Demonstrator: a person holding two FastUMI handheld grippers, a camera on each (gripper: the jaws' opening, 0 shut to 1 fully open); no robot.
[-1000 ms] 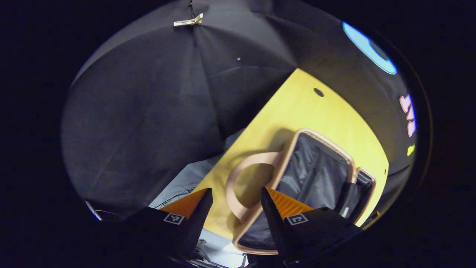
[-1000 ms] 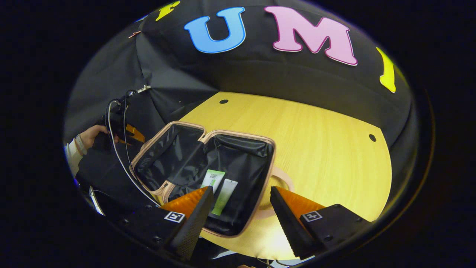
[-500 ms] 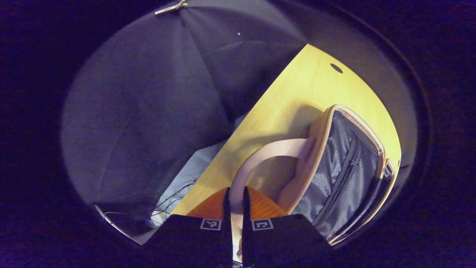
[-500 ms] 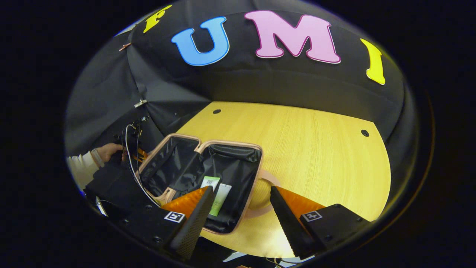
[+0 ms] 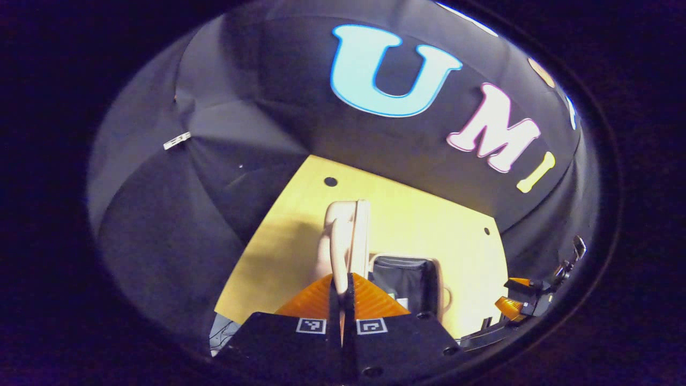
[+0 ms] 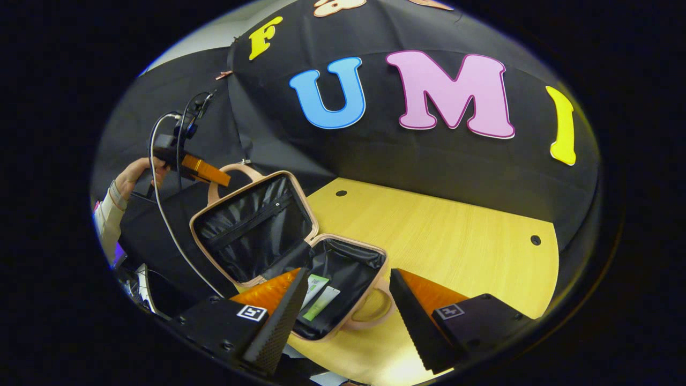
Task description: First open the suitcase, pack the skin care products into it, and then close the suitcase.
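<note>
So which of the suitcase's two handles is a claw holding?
The pink loop handle on the raised lid, pinched by the left claw; the base's handle lies free on the table.

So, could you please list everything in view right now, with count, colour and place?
Suitcase: one, beige shell, black lining, open on the table, lid raised.
Lid handle: one, beige, pinched by the left gripper.
Base handle: one, beige, lying on the table.
Skin care products: two, green and white, lying in the base.
Table: one, light wood.
Left gripper: shut on the lid handle.
Right gripper: open, above the base.
Hand: one, holding the left gripper.
</note>
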